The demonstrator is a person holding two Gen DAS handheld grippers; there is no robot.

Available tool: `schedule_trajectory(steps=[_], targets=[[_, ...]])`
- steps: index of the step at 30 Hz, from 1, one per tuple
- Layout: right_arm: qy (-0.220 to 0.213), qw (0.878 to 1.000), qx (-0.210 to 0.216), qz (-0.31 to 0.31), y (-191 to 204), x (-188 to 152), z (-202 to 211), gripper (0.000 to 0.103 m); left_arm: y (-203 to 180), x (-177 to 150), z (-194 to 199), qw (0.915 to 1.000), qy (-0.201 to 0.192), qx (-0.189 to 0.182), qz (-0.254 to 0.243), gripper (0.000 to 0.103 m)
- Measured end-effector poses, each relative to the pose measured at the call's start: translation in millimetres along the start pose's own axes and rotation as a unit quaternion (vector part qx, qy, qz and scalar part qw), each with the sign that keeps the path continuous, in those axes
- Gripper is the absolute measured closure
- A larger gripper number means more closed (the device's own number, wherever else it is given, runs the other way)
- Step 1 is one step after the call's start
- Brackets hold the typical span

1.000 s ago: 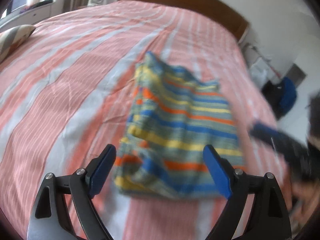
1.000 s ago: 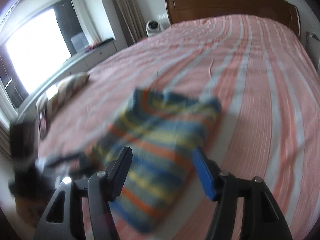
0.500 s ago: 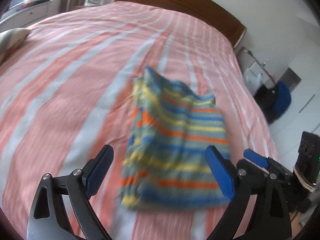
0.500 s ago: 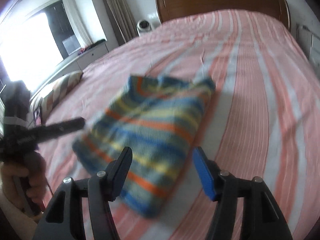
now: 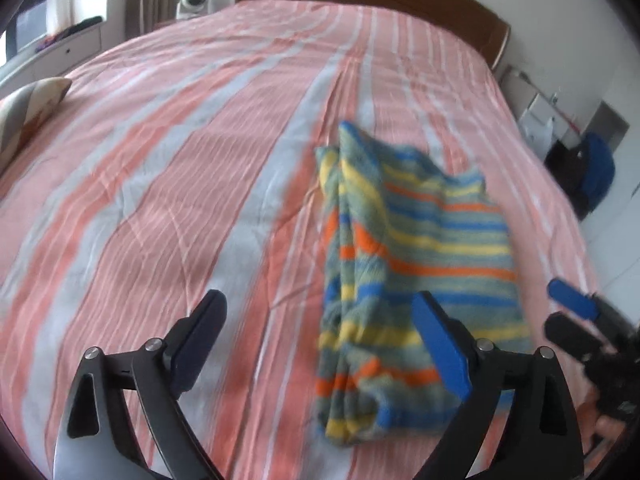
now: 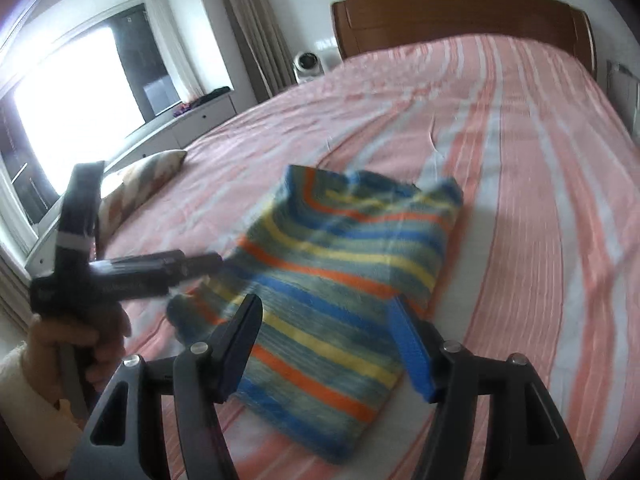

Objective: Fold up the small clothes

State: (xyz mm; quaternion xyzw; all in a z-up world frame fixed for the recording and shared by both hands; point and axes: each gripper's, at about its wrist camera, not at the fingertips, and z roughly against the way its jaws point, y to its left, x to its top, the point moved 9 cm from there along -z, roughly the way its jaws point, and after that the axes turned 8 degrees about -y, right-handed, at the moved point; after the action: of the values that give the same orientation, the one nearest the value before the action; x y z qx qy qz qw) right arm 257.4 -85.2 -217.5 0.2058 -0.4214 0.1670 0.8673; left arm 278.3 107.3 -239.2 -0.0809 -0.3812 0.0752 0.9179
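A folded striped garment (image 5: 416, 264), in blue, yellow, orange and grey-green bands, lies flat on the bed; it also shows in the right wrist view (image 6: 340, 276). My left gripper (image 5: 324, 344) is open and empty, held above the bed near the garment's front left edge. My right gripper (image 6: 328, 344) is open and empty over the garment's near end. The right gripper also shows at the right edge of the left wrist view (image 5: 576, 312). The left gripper shows in the right wrist view (image 6: 200, 264), its tips at the garment's left edge.
The bed (image 5: 168, 168) has a pink and white striped cover and a wooden headboard (image 6: 460, 16). A patterned pillow (image 6: 140, 184) lies at the bed's left side. A dark bag (image 5: 588, 172) sits on the floor at the right.
Both grippers have drawn back from the garment. The left gripper has shifted left, so the garment now sits right of its centre. The garment lies still, folded.
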Motion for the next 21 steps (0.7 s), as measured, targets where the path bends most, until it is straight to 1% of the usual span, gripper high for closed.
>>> schedule_trajectory(steps=[1, 2, 3, 4, 5, 7, 9, 11, 15, 16, 17, 18, 19, 20, 21], targets=[[0.006, 1.000, 0.007, -0.001, 2.1, -2.3, -3.5, 0.038, 0.9, -6.8, -7.3, 0.9998, 0.014, 0.010, -0.008, 0.009], [0.025, 1.000, 0.015, -0.010, 3.3, -11.7, -13.6, 0.038, 3.7, -17.4, -15.7, 0.9990, 0.034, 0.024, -0.016, 0.009], [0.041, 0.999, 0.014, -0.017, -2.0, -21.6, -20.4, 0.038, 3.1, -22.2, -16.3, 0.9987, 0.040, 0.026, -0.021, 0.009], [0.071, 0.997, 0.008, -0.025, -7.3, -36.5, -32.2, 0.037, 3.0, -24.2, -12.6, 0.9986, 0.037, 0.025, -0.026, 0.009], [0.091, 0.995, -0.001, -0.026, -10.6, -49.0, -37.9, 0.038, 1.5, -23.5, -6.3, 0.9985, 0.037, 0.024, -0.032, 0.009], [0.065, 0.998, -0.012, -0.024, -8.9, -44.2, -24.9, 0.038, -1.6, -20.8, 7.0, 0.9986, 0.032, 0.018, -0.038, 0.009], [0.041, 0.999, -0.003, -0.031, -3.5, -35.1, -5.6, 0.037, -2.8, -15.8, 25.6, 0.9991, 0.014, 0.003, -0.040, 0.008], [0.027, 0.999, -0.005, -0.023, -1.6, -31.3, 9.8, 0.030, -1.4, -14.2, 33.1, 0.9992, 0.010, -0.007, -0.037, 0.007], [0.041, 0.999, -0.018, -0.023, -16.8, -42.3, 19.6, 0.029, 9.6, -10.1, 31.5, 0.9986, 0.029, -0.041, -0.017, 0.007], [0.045, 0.998, -0.024, -0.025, -23.5, -45.1, 20.9, 0.029, 18.5, -4.0, 29.8, 0.9987, 0.030, -0.042, -0.003, 0.007], [0.046, 0.998, -0.033, -0.035, -36.7, -45.7, 23.8, 0.029, 23.5, 2.5, 28.9, 0.9988, 0.027, -0.041, 0.007, 0.007], [0.030, 0.997, -0.040, -0.066, -57.1, -36.8, 28.6, 0.029, 26.8, 10.7, 28.2, 0.9987, 0.020, -0.044, 0.018, 0.007], [0.030, 0.997, -0.040, -0.066, -57.1, -36.8, 28.6, 0.029, 27.7, 20.9, 23.9, 0.9976, 0.014, -0.060, 0.030, 0.007], [0.016, 0.995, -0.040, -0.094, -69.7, -28.5, 30.6, 0.029, 23.7, 24.7, 18.6, 0.9962, 0.018, -0.078, 0.036, 0.007], [0.005, 0.992, -0.036, -0.118, -78.8, -21.4, 31.1, 0.029, 17.7, 27.0, 8.7, 0.9939, 0.031, -0.099, 0.038, 0.007]])
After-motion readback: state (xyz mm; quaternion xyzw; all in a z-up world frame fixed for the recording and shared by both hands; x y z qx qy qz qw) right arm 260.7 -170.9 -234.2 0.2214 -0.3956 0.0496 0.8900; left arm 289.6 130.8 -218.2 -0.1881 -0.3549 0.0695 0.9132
